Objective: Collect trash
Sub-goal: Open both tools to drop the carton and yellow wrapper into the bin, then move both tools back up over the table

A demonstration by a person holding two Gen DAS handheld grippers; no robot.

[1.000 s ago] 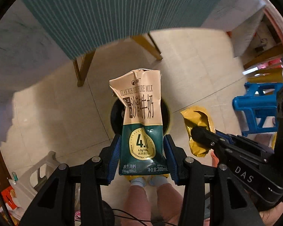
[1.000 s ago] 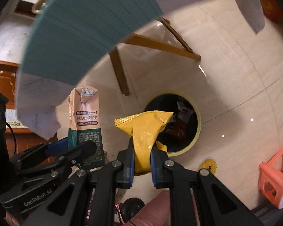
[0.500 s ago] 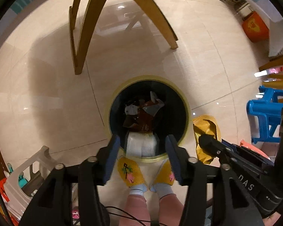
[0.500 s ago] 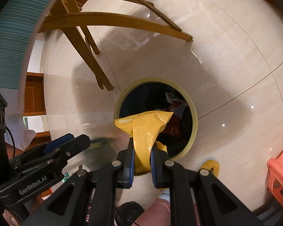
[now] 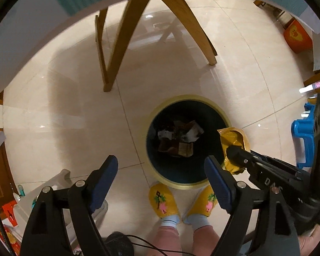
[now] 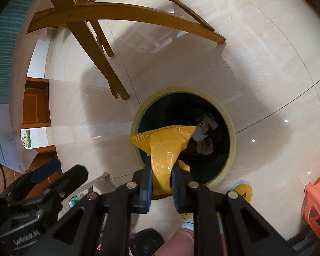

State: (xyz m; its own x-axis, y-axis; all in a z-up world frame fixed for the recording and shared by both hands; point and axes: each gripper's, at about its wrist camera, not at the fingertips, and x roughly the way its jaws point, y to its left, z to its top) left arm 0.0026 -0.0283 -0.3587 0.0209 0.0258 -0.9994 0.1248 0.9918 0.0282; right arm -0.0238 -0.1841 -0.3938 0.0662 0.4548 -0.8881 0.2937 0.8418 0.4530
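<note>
Left claw [image 5: 161, 170]: released and empty; its jaws have just been opening wide, with nothing between them. It points down at the floor, its right finger over the near rim of the trash bin [image 5: 186, 100].
Right claw [image 6: 161, 171]: clenched on the yellow wrapper [image 6: 163, 147], which I see at lower centre of the right wrist frame, over the near-left rim of the bin mouth.
Risk, drop: I judge the wrapper hangs over the rim, not over the middle. If I release here, it can catch on the rim or slide to the floor beside my slippers [image 5: 163, 200].
Risk, sticking: the wrapper is light and crumpled, so it may cling to one pad when the jaws part.
Risk, contact: the two claws are near each other at the right of the left wrist frame, so a careless move can make them collide.
Count, bin: one, with several pieces of trash inside; I cannot count them exactly.
Count, wrapper held: one.
Count, claws: two.
Count, slippers: two.
</note>
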